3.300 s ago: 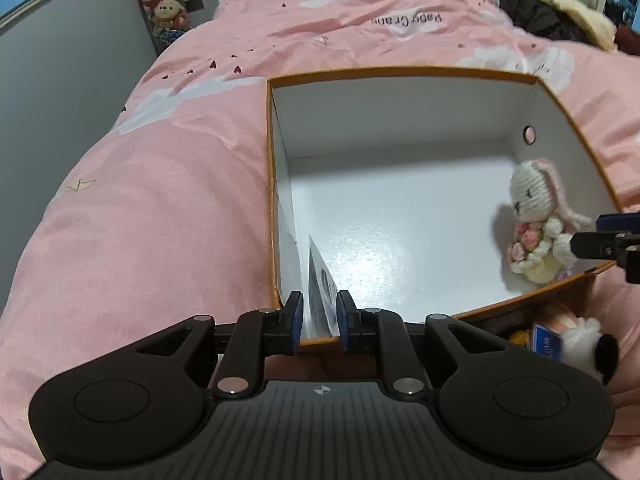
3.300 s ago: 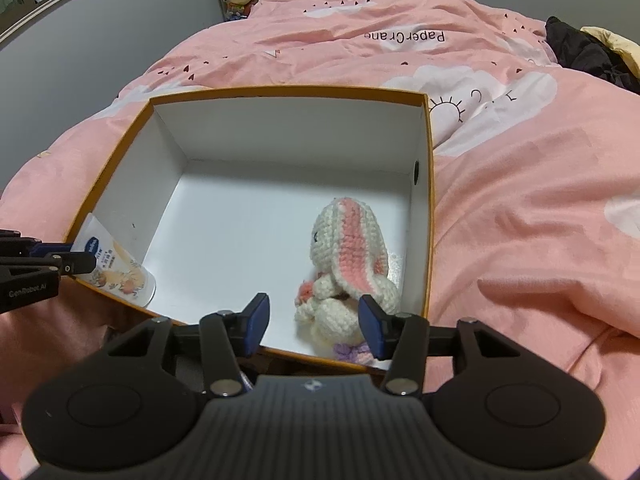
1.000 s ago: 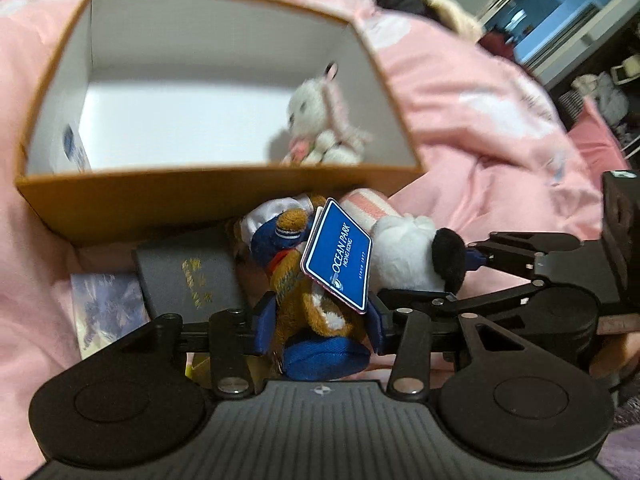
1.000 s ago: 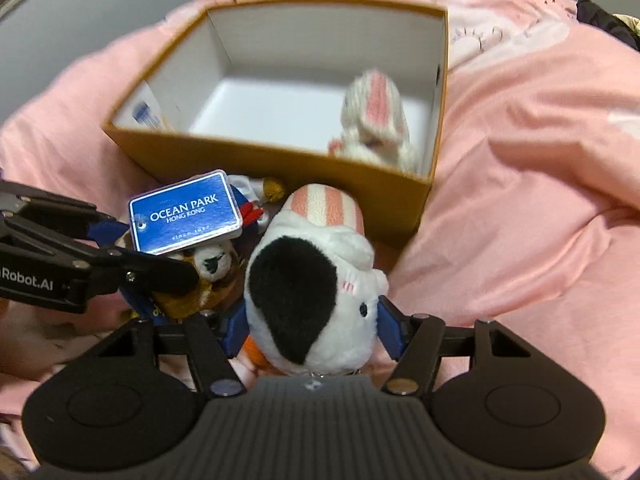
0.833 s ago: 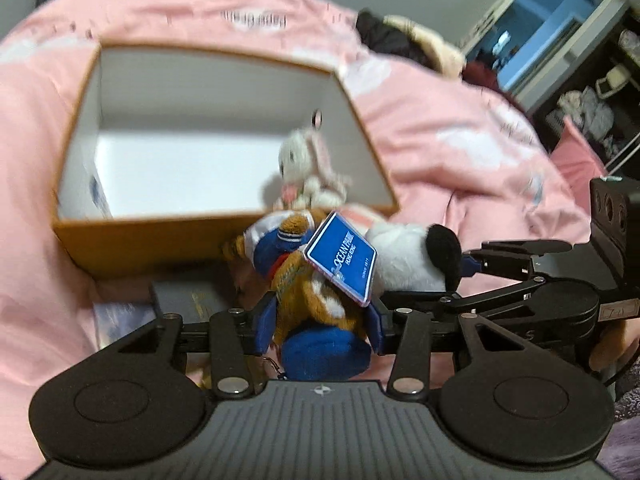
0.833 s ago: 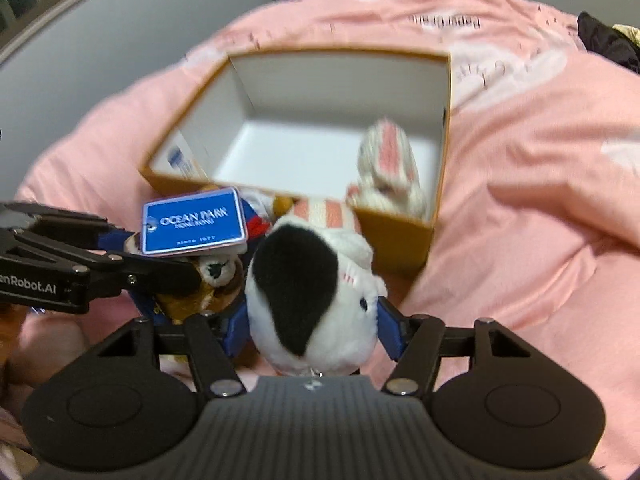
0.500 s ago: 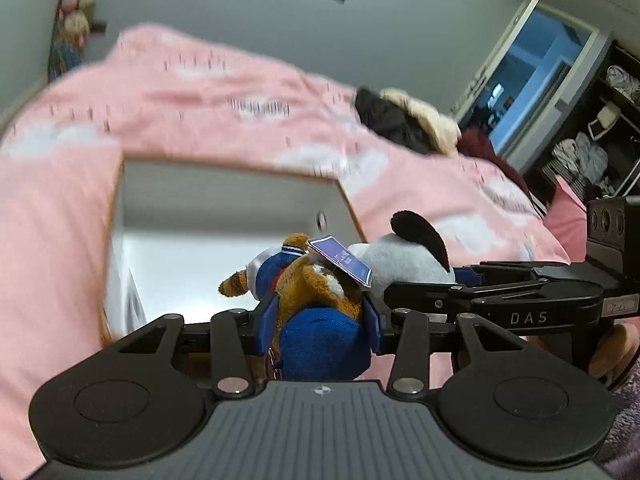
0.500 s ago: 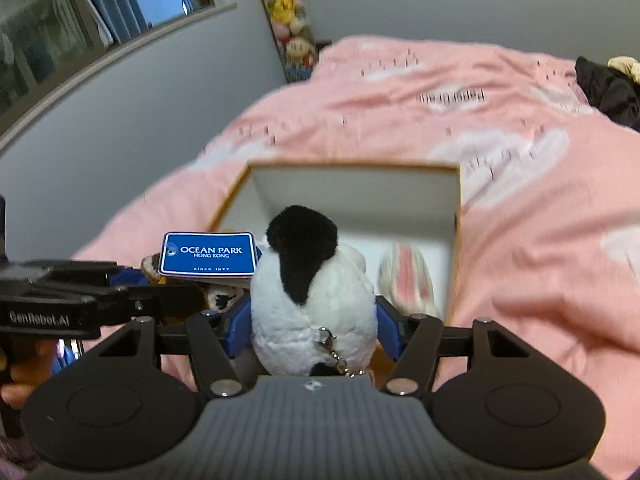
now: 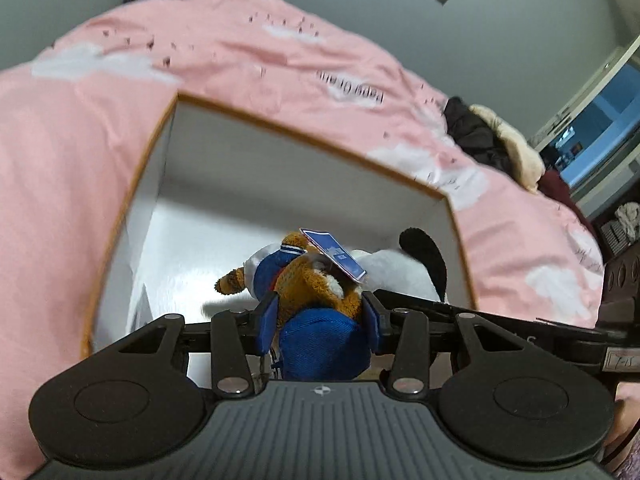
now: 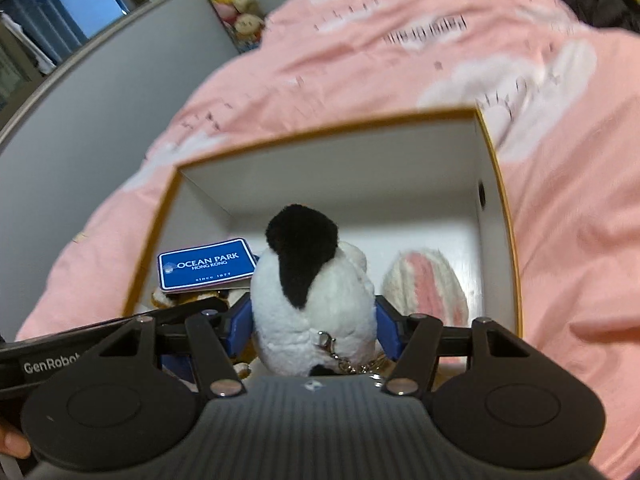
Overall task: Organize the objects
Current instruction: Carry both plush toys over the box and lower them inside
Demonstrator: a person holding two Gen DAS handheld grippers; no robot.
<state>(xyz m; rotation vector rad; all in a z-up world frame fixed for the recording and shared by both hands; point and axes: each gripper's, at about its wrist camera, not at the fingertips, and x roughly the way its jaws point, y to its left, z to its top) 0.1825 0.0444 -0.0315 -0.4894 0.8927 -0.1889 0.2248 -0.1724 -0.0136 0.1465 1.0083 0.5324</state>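
My left gripper (image 9: 319, 314) is shut on a brown plush animal in blue clothes (image 9: 316, 292) with a blue Ocean Park tag (image 9: 334, 254), held above the open orange-rimmed white box (image 9: 280, 168). My right gripper (image 10: 314, 324) is shut on a white and black plush (image 10: 312, 280), held side by side with it over the same box (image 10: 332, 184). The tag (image 10: 206, 264) and the left gripper's arm (image 10: 80, 344) show in the right wrist view. A pink and white crochet bunny (image 10: 424, 284) sits inside the box at the right.
The box lies on a pink duvet with white clouds (image 9: 80, 128). Dark clothes and a cream item (image 9: 492, 140) lie at the far right of the bed. Stuffed toys (image 10: 232, 0) hang in the far corner by the grey wall.
Both grippers closed on their plush toys in front of the box, lifted them and carried them forward; they now hang over the box opening.
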